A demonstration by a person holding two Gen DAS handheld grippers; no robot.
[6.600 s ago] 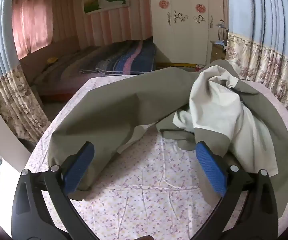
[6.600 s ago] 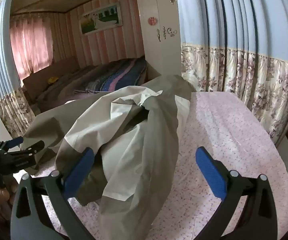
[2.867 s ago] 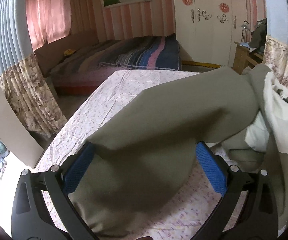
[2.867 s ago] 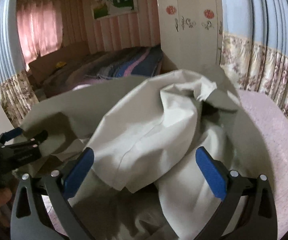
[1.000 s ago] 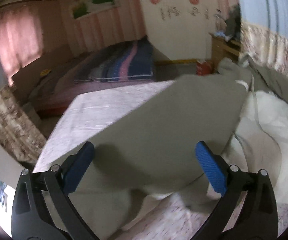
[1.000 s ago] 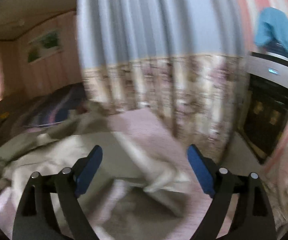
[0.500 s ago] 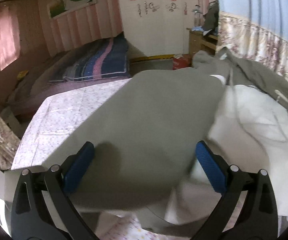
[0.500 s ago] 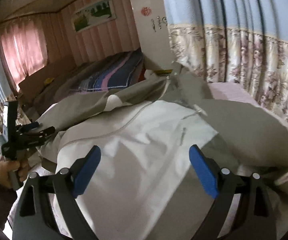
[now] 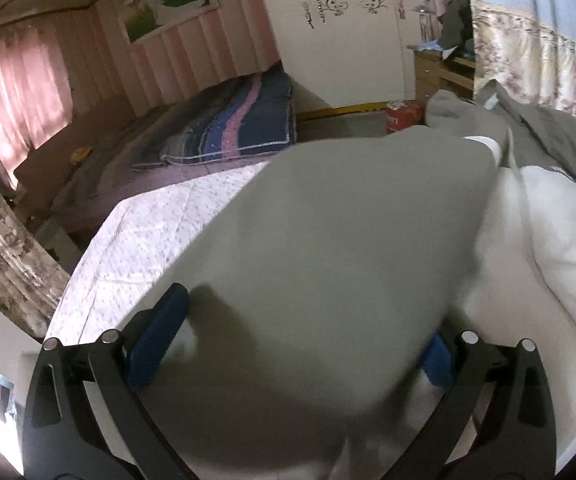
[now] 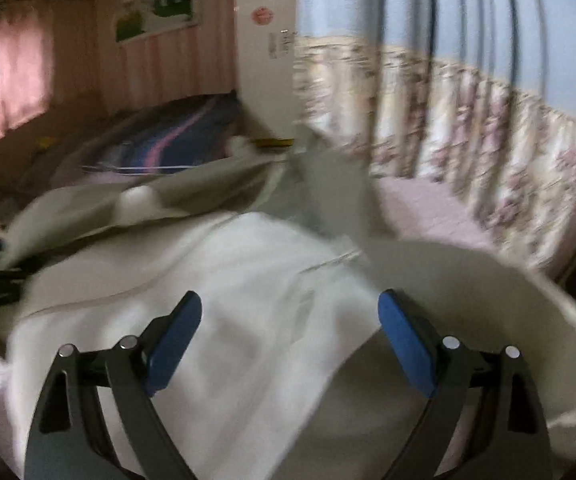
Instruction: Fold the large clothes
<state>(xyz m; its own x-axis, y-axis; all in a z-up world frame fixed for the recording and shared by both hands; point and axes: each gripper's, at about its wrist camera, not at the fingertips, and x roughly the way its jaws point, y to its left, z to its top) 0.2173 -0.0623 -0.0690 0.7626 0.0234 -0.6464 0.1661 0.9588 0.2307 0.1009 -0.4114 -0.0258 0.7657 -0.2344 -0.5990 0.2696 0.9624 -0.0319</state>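
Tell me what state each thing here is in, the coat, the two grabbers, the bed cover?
Coat: spread out unfolded, olive shell up on one side, white lining up on the other.
Left gripper: open, olive cloth lying over and between its fingers.
Right gripper: open, above the lining, gripping nothing.
Floral sheet: flat under the coat.

Dim pink window light at left; right view motion-blurred, fisheye edges dark.
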